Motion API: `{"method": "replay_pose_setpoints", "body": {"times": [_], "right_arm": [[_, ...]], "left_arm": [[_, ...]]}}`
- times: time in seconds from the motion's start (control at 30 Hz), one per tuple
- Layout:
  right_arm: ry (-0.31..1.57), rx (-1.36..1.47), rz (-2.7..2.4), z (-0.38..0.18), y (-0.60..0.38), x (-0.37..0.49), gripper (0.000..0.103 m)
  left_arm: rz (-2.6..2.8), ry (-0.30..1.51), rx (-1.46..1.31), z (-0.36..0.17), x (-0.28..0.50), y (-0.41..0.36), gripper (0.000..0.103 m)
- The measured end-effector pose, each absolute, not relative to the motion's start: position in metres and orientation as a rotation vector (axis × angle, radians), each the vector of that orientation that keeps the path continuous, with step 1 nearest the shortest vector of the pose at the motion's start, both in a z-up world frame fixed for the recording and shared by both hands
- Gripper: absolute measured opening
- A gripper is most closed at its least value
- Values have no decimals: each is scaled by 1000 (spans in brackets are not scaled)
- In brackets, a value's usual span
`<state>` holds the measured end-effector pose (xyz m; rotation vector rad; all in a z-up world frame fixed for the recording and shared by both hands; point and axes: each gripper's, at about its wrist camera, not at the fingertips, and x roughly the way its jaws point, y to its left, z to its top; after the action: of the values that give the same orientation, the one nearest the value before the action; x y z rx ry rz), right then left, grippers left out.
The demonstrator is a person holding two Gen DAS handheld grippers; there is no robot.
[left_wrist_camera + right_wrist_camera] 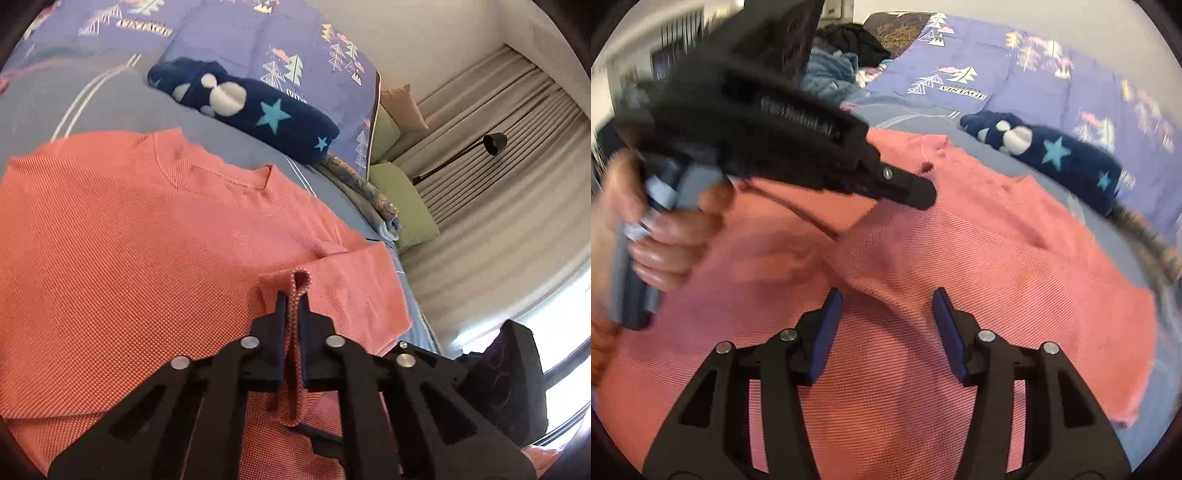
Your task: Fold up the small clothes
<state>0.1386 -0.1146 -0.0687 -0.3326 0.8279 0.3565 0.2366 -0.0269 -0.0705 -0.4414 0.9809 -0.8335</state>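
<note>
A coral knit shirt [129, 240] lies spread on the blue-grey bed sheet [110, 110], collar toward the far side. In the left wrist view my left gripper [293, 295] is shut on a raised fold of the shirt's cloth near a sleeve. The right wrist view shows that left gripper [919, 192] from the side, gripped by a person's hand [672, 236], its tip down on the shirt [997, 277]. My right gripper [888, 325] hovers open over the shirt. A soft ridge of cloth runs between its blue pads [829, 332], which do not press on it.
A folded navy fleece garment with stars [255, 110] lies beyond the collar, against a purple tree-print quilt [258, 37]. Green cushions [402, 206], a black lamp [495, 144] and curtains stand past the bed's right edge. Dark clothes [857, 44] are piled at the back.
</note>
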Motion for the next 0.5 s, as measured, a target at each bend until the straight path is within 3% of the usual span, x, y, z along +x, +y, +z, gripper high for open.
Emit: {"method": "replay_pose_setpoints", "body": {"times": [0.1,0.3,0.5], "right_arm": [[813,-328,304,-67,-118,146,8],[689,-167,346,-22,-119,163,5],[696,-182,459,-19,-66,187,5]], "left_arm": [[-840,957,-468,-65,236,-22,3],[-827,789,-571,-31,230,16,3],[-739,701,-611,-15,229,67,3]]}}
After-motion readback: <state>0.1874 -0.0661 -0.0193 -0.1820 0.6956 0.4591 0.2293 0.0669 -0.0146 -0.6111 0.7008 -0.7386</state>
